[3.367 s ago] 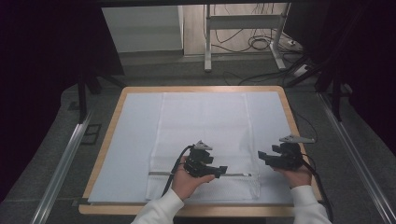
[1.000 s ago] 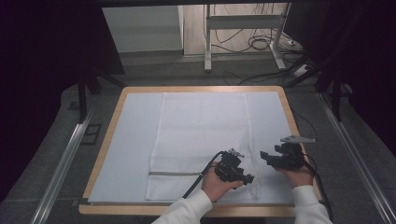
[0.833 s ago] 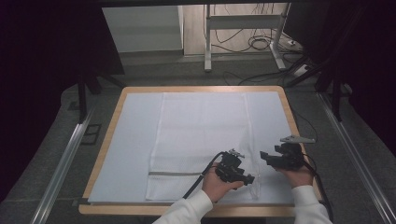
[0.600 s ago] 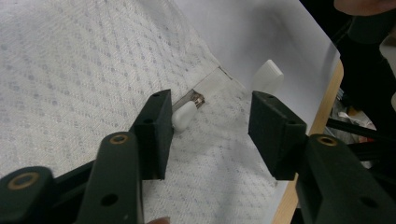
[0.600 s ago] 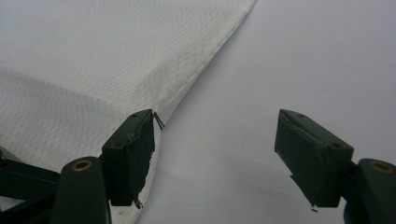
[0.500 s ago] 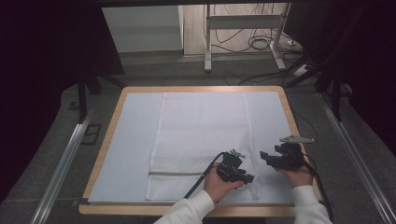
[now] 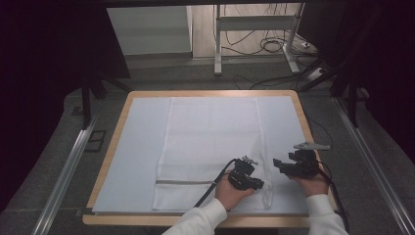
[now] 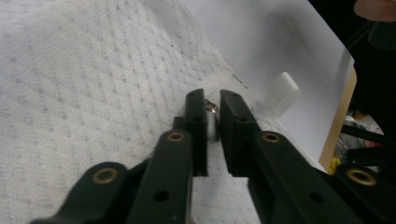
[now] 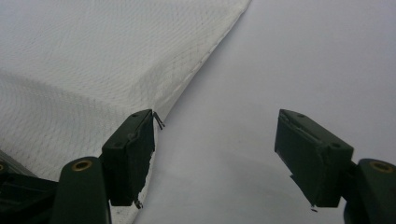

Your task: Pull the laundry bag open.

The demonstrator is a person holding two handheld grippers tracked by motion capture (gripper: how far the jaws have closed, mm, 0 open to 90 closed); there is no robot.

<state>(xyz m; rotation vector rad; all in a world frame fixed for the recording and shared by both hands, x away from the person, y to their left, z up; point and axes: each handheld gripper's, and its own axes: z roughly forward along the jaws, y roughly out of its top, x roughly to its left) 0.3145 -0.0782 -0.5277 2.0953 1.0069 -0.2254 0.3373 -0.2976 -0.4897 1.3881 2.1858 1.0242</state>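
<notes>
Nearest the camera, the person's left hand holds the left tool (image 7: 258, 184) low over the near right part of the white mesh bag (image 7: 210, 147), which lies flat on the pale sheet covering the tabletop (image 7: 113, 142). In the left gripper view that tool's jaws have just been closing and now stand almost together on the small metal zipper pull (image 8: 211, 108) at the end of the grey zipper line (image 7: 183, 181) (whether the pads truly pinch it is hard to tell, since the pull is tiny). Just to the right, the right tool (image 7: 277, 164) rests with its jaws wide apart, one jaw beside the bag's right edge, holding nothing.

The likely trouble from here is that the pull slips out of the narrow bite, or that loose mesh is caught along with it, so the whole bag drags across the sheet because the right tool is not pinning it.

A small white tab (image 8: 282, 93) lies past the zipper end. No brand, label or writing can be read anywhere.
</notes>
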